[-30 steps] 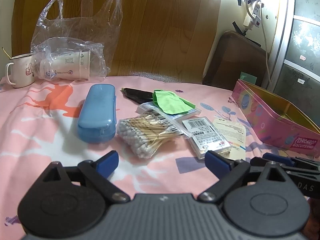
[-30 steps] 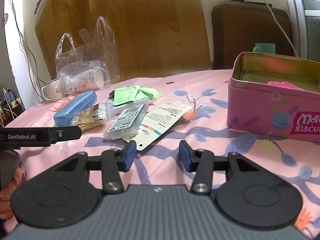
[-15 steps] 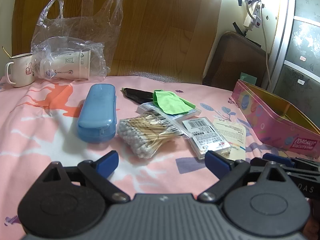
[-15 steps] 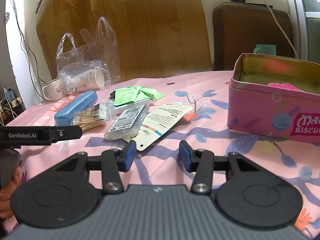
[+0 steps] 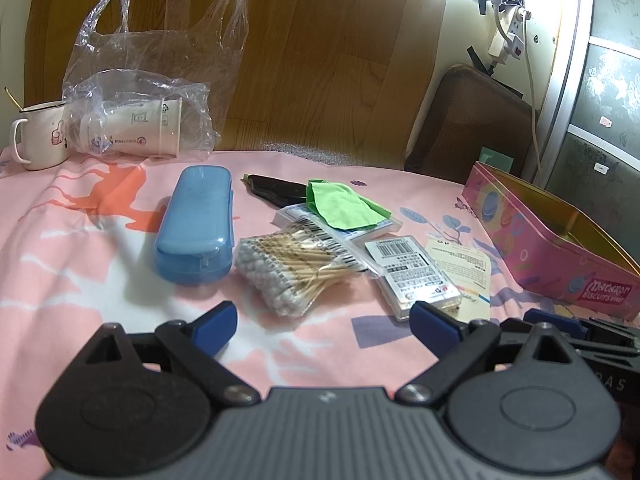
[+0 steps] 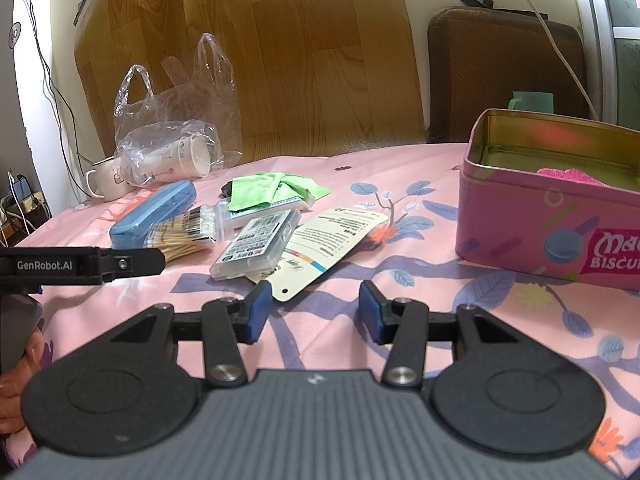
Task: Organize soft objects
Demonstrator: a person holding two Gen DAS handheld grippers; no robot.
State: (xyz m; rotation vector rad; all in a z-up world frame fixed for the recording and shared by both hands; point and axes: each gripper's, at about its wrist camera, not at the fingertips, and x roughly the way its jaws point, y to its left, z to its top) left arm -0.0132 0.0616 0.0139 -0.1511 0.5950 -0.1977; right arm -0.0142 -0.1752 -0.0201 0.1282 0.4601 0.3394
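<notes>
Nothing had shifted since a second before. A white enamel mug (image 5: 38, 136) stood far left beside a clear plastic bag (image 5: 152, 92); next lay a blue plastic case (image 5: 196, 224), bagged cotton swabs (image 5: 296, 268) and the crumpled green cloth (image 5: 340, 208) atop flat packets. The pink biscuit tin (image 6: 560, 216) held something pink and fluffy (image 6: 568, 174). The left gripper (image 5: 324, 322) gaped wide, the right gripper (image 6: 314, 306) stood half open, both empty.

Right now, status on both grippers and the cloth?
Left gripper, right gripper open, empty. Crumpled green cloth on white packets, untouched. Pink biscuit tin open. Path clear.
</notes>
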